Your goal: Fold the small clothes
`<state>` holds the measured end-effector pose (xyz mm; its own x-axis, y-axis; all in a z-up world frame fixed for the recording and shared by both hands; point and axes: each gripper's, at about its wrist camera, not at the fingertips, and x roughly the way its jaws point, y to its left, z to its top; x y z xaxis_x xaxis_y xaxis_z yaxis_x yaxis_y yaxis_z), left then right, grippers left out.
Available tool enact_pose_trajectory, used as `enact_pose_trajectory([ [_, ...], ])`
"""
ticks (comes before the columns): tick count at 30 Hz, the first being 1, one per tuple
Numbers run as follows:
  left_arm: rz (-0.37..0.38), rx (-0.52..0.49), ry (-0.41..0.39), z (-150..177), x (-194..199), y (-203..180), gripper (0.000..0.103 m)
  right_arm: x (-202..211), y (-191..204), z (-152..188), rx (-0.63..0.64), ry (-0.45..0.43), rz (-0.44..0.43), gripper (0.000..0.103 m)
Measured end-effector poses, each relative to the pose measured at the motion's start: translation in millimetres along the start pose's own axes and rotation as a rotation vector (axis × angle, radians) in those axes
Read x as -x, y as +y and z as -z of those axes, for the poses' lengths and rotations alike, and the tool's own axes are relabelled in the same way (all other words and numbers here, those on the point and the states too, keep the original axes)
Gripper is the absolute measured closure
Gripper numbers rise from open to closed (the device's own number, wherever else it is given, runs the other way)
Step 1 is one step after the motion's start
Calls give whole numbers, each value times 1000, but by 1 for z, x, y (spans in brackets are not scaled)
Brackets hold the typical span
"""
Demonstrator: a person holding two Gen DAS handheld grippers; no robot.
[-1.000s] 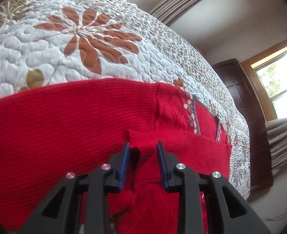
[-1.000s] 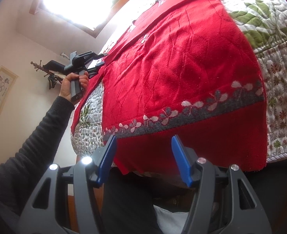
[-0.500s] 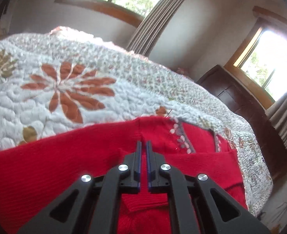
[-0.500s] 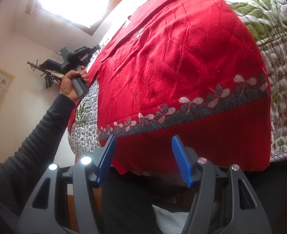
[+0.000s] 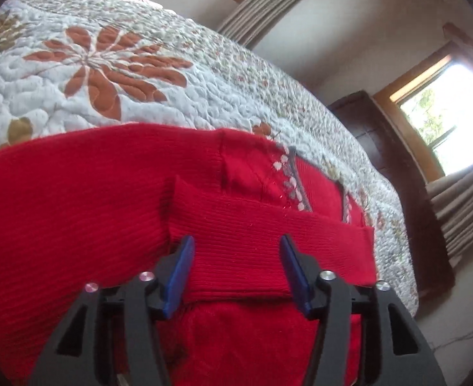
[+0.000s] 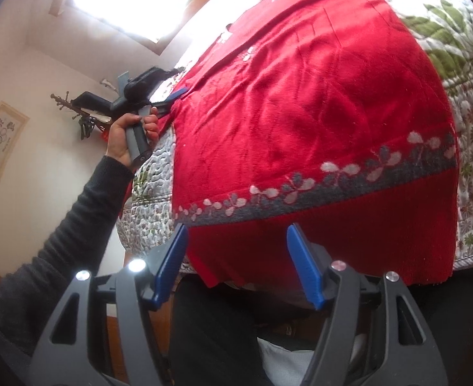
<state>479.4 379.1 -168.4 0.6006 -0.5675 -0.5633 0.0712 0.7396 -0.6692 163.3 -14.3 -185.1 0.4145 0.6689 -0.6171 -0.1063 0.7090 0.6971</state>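
Observation:
A red knit sweater [image 6: 316,96] with a grey band of white flowers [image 6: 333,183] lies spread on a quilted bed. Its ribbed hem hangs over the bed's near edge. In the left wrist view a ribbed red strip [image 5: 268,225], seemingly a sleeve, lies folded across the sweater body [image 5: 75,199]. My left gripper [image 5: 236,251] is open just above that strip, holding nothing. A hand holds the same left gripper [image 6: 172,98] at the sweater's far left edge in the right wrist view. My right gripper [image 6: 236,244] is open in front of the hem, apart from it.
The floral quilt [image 5: 124,64] covers the bed around the sweater. A dark wooden dresser [image 5: 381,148] and curtains [image 5: 461,206] stand beyond the bed's far side. The person's dark sleeve [image 6: 75,225] reaches in from the left, and dark clothing fills the space below the hem.
The left gripper, partly open a second ago, shut on the red fabric half a second ago and has now opened and let it go. The right gripper stayed open and barely moved.

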Motion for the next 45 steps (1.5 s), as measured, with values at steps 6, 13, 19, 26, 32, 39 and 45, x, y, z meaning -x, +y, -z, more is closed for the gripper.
enact_pose_trajectory([
  [6,-16,164,-319,50,136,54,5,-4,12,1,41,0,9,27],
  [13,-185,476,-529,134,281,166,5,-33,45,8,101,66,-58,26],
  [19,-177,691,-613,150,316,239,5,-44,75,19,141,100,-93,26],
  [26,-161,721,-663,135,320,261,17,-29,72,23,128,80,-57,26],
  [32,-209,708,-685,131,338,272,91,-33,67,24,112,96,-56,25],
  [39,-205,551,-699,77,340,217,99,-31,65,12,135,71,-69,25],
  [45,-106,354,-655,11,304,125,99,-14,48,-6,123,19,-53,25],
])
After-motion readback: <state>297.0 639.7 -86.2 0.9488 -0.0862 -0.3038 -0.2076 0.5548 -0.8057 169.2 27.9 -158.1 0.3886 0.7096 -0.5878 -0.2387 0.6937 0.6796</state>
